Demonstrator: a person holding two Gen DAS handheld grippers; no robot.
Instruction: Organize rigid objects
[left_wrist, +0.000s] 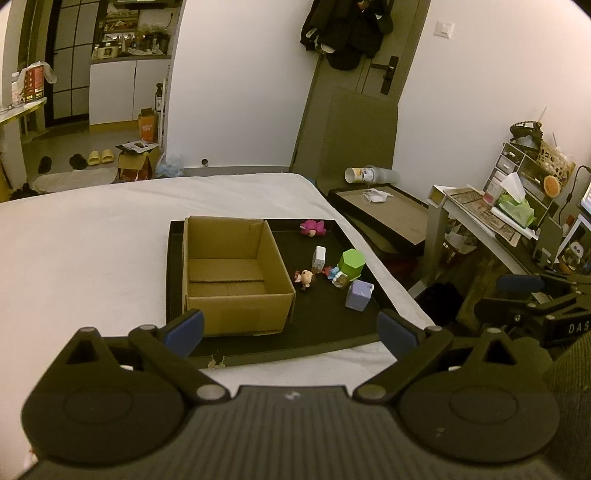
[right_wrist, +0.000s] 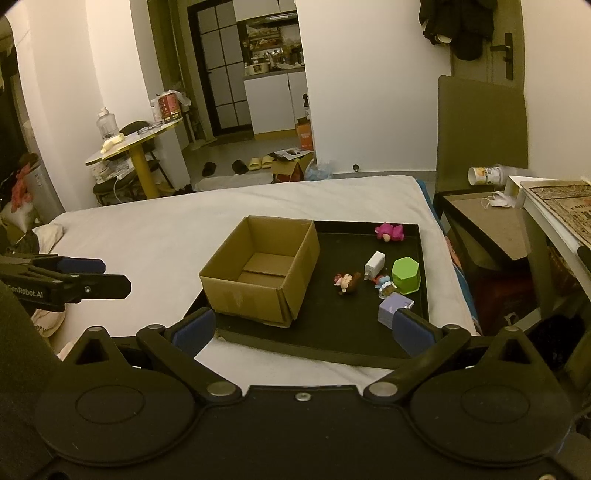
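Nearest my right wrist camera, the right gripper (right_wrist: 303, 328) hangs over the near edge of the black tray (right_wrist: 332, 347) with its blue-padded fingers (right_wrist: 194, 326) spread wide and nothing between them. My left gripper (left_wrist: 290, 328) sits the same way, fingers apart and empty, just short of the tray's near rim.

I judge this to be the very start: the cardboard box (right_wrist: 258, 273) on the tray's left half is open and looks empty, while every loose piece lies on the right half. Closest to my right fingers is the lilac block (right_wrist: 393, 308); behind it sit the green hexagonal pot (right_wrist: 406, 275), a small blue-and-red figure (right_wrist: 384, 284), the white charger (right_wrist: 375, 266), a brown-haired doll (right_wrist: 347, 283) and, at the far edge, a pink toy (right_wrist: 389, 232).

My next move, as I see it, calls for lowering the right gripper onto the lilac block, then carrying it left over the box wall. That block touches or nearly touches the small figure and green pot, so a careless approach could knock them. Everything rests on a white bed (left_wrist: 92, 240), soft under the tray.
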